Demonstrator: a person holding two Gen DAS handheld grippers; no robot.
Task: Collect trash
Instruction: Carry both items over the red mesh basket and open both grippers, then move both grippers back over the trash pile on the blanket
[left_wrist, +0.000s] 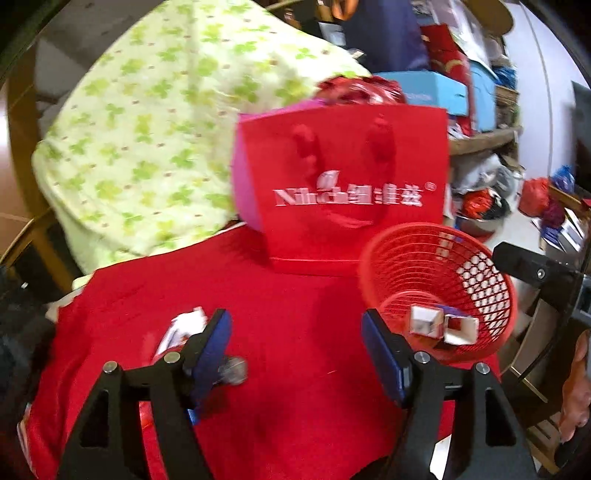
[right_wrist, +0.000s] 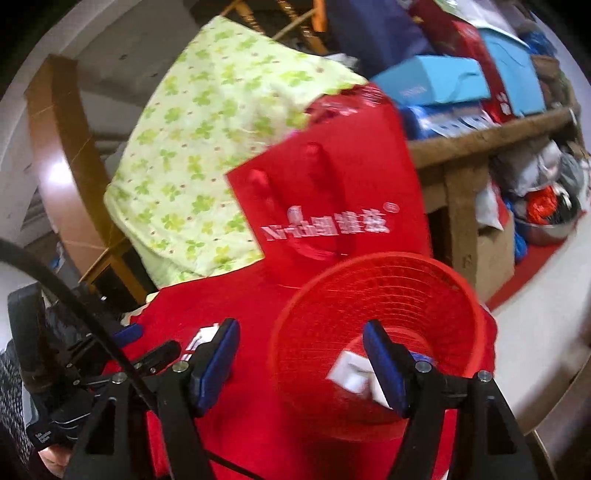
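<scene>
A red mesh basket (left_wrist: 406, 258) stands on the red-clothed table (left_wrist: 166, 288), at the right in the left wrist view. Small white and red cartons (left_wrist: 443, 326) lie in its bottom. My left gripper (left_wrist: 297, 332) hangs open above the cloth, left of the basket, with nothing between its pads. A crumpled white and red wrapper (left_wrist: 184, 325) lies just outside its left finger, and a blurred clear scrap (left_wrist: 232, 369) lies below it. My right gripper (right_wrist: 301, 341) is open over the basket (right_wrist: 388, 295); a white carton (right_wrist: 349, 369) shows inside by its right finger. The wrapper (right_wrist: 203, 334) peeks out behind its left finger.
A red gift bag (left_wrist: 343, 184) with white lettering stands behind the basket. A green floral blanket (left_wrist: 147, 129) is heaped at the back left. Boxes and bags crowd a wooden shelf (right_wrist: 480, 136) at the right. A hand (left_wrist: 576, 369) is at the right edge.
</scene>
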